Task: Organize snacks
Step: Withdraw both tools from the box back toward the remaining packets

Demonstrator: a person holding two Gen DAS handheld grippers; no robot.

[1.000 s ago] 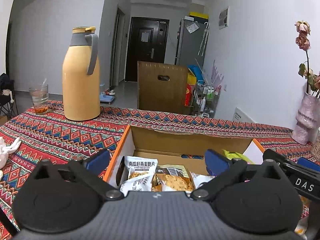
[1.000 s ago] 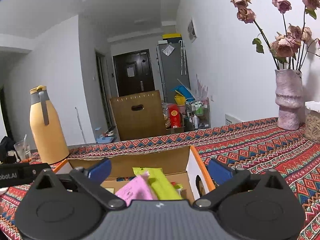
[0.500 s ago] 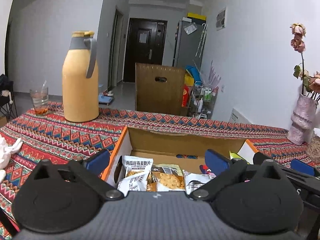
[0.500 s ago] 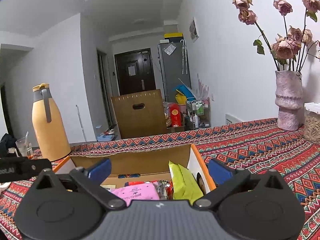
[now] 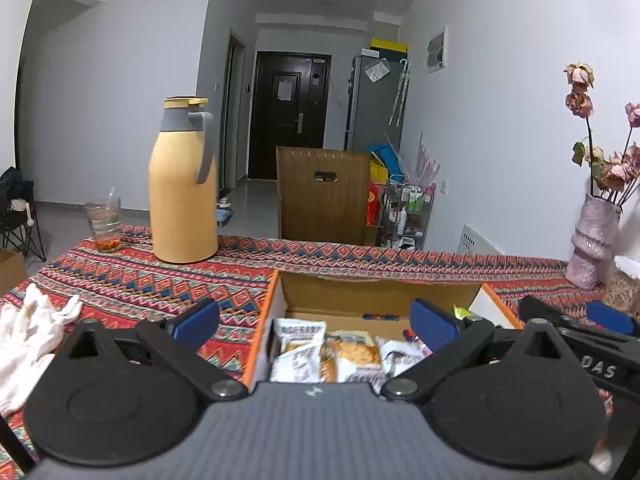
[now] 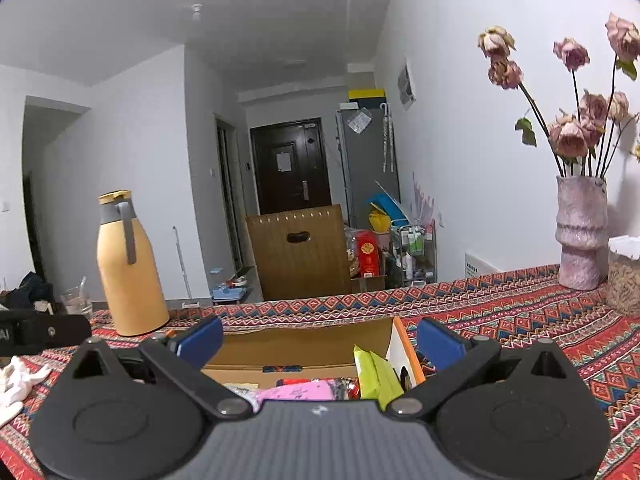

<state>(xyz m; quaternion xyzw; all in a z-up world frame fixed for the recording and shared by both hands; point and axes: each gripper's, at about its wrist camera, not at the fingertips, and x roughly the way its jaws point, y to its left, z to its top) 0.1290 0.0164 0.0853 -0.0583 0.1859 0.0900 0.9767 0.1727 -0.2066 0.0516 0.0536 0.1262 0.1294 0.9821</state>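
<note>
The snack packets lie in the open orange-edged cardboard box [image 5: 376,292] on the bench: white cracker packets [image 5: 298,344] toward its left, a pink packet [image 6: 296,392] and an upright lime-green packet [image 6: 376,372] toward its right. The left gripper [image 5: 314,320] and the right gripper [image 6: 320,338] hover over the box, fingers wide apart and holding nothing. Any pick should come straight down, clear of the box walls. The tall yellow thermos [image 5: 182,184] and pink vase [image 6: 580,232] stand well apart; a white cloth [image 5: 28,332] lies left.
</note>
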